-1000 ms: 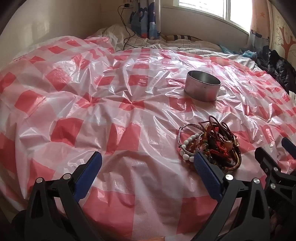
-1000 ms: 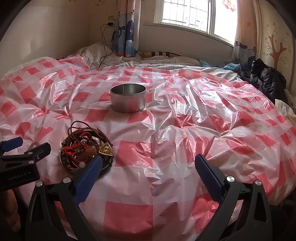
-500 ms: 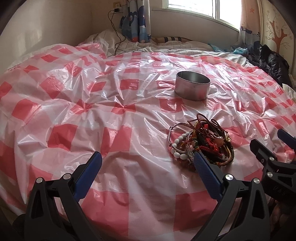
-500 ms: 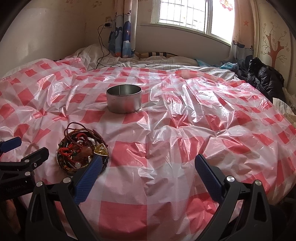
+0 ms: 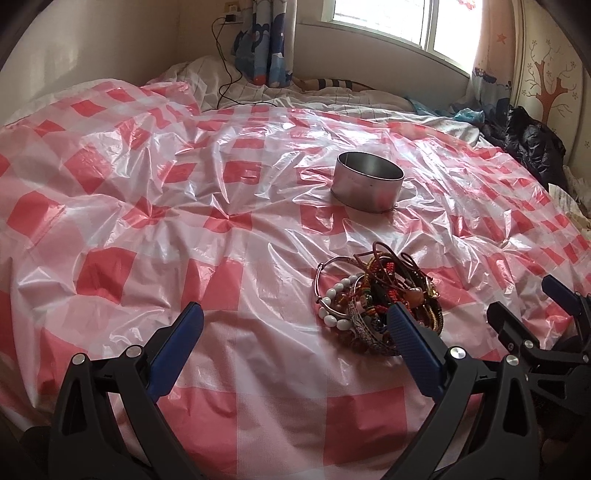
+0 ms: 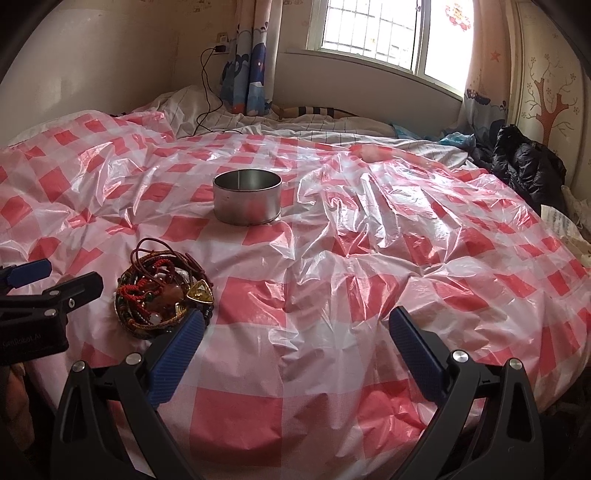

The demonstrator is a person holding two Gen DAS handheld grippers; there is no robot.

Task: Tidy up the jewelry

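A tangled pile of beaded, corded and metal bracelets (image 5: 376,299) lies on a bed covered with a crinkled red-and-white checked plastic sheet (image 5: 147,221), right of centre in the left wrist view and at lower left in the right wrist view (image 6: 162,295). A round, open silver metal tin (image 5: 369,186) stands upright on the sheet farther up the frame, well apart from the pile, seen left of centre in the right wrist view (image 6: 246,201).

The left claw (image 5: 295,325) is held low over the near edge of the sheet, its blue-padded fingers spread wide and gripping nothing; its right pad (image 5: 410,347) sits just in front of the pile. The right claw (image 6: 295,332) is likewise level and low, fingers wide apart and holding nothing, with its left pad (image 6: 177,354) just beside the bracelets. Each claw shows at the other view's edge: the right claw at lower right (image 5: 532,314), the left at middle left (image 6: 55,280), flanking the pile.

A window (image 6: 388,33), patterned curtain (image 6: 245,74) and black jacket (image 6: 528,166) fill the upper background.
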